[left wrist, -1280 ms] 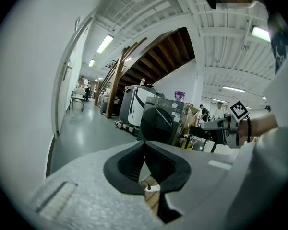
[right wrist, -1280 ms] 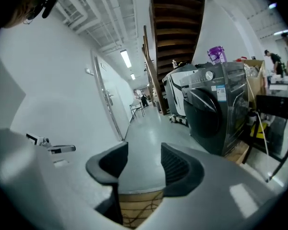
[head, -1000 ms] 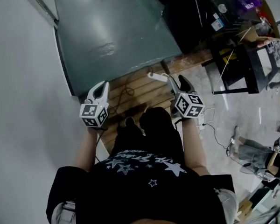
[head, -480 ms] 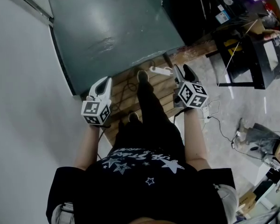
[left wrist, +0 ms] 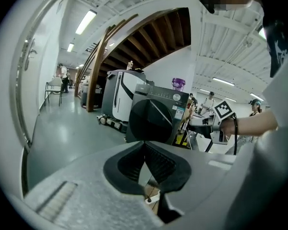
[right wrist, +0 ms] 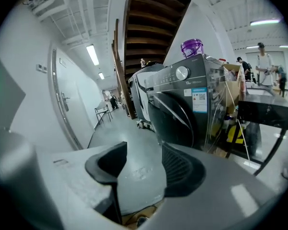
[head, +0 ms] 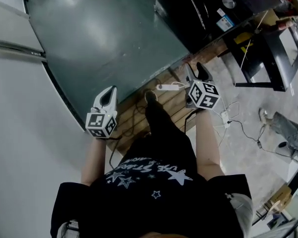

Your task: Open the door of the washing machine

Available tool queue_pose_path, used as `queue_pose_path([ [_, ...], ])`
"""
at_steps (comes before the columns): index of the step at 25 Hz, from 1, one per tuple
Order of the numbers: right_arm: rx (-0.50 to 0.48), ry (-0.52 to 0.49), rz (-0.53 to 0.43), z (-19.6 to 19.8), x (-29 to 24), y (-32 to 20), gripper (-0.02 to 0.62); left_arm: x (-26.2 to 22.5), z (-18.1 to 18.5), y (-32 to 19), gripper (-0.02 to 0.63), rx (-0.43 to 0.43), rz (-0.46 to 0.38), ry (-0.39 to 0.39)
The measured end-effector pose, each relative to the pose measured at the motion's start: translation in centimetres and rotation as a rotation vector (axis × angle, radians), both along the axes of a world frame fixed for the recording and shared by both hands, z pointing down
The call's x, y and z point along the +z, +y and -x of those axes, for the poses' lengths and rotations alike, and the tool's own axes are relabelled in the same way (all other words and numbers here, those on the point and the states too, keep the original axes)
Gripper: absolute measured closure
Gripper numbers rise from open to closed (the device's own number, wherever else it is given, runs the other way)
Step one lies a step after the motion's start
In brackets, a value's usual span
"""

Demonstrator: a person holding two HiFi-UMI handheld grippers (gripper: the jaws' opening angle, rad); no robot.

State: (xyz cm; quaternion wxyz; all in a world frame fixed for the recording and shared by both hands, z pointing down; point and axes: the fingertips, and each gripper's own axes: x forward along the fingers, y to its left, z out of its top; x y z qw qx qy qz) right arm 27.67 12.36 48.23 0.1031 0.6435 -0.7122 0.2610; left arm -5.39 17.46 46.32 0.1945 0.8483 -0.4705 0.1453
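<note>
From the head view, the washing machine (head: 208, 14) stands ahead and to the right, nearer the right hand-held gripper (head: 194, 69) than the left hand-held gripper (head: 108, 94). In the left gripper view the tips are pressed together on nothing, and the round door (left wrist: 151, 119) is straight ahead. In the right gripper view the jaws are spread and empty, with the door slightly to the right.

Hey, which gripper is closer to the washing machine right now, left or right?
Right. The right gripper, jaws apart, points at the washing machine from in front of it; the left gripper, jaws together, sits farther away, off to the left.
</note>
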Motion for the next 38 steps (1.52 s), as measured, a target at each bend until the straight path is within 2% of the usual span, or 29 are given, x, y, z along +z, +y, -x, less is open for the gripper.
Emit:
queue_pose_path([
  [8, 0.031, 0.07, 0.058, -5.7, 0.3, -10.5, 0.362, -2.3, -6.5, -11.4, 0.595, 0.106, 0.027, -0.028],
  [15, 0.145, 0.099, 0.08, -10.4, 2.7, -16.1, 0.362, -1.4, -9.8, -17.6, 0.595, 0.145, 0.034, -0.023],
  [19, 0.176, 0.119, 0.094, -13.2, 3.8, -18.7, 0.362, -0.2, -11.5, -19.4, 0.595, 0.166, 0.058, -0.025],
  [25, 0.149, 0.11, 0.112, -15.2, 5.0, -21.4, 0.364, 0.8, -13.2, -20.9, 0.595, 0.198, 0.094, -0.041],
  [26, 0.147, 0.105, 0.112, -15.5, 5.2, -21.9, 0.385, 0.9, -13.3, -21.2, 0.595, 0.199, 0.097, -0.044],
  [30, 0.133, 0.118, 0.117, -15.8, 6.0, -23.6, 0.425, 0.5, -13.0, -22.0, 0.595, 0.195, 0.101, -0.059],
  [33, 0.117, 0.129, 0.124, -15.6, 6.4, -24.2, 0.425, 0.3, -12.5, -22.4, 0.595, 0.184, 0.108, -0.064],
  [38, 0.094, 0.2, 0.147, -16.1, 7.1, -24.6, 0.459, -0.1, -12.3, -23.1, 0.595, 0.182, 0.098, -0.085],
])
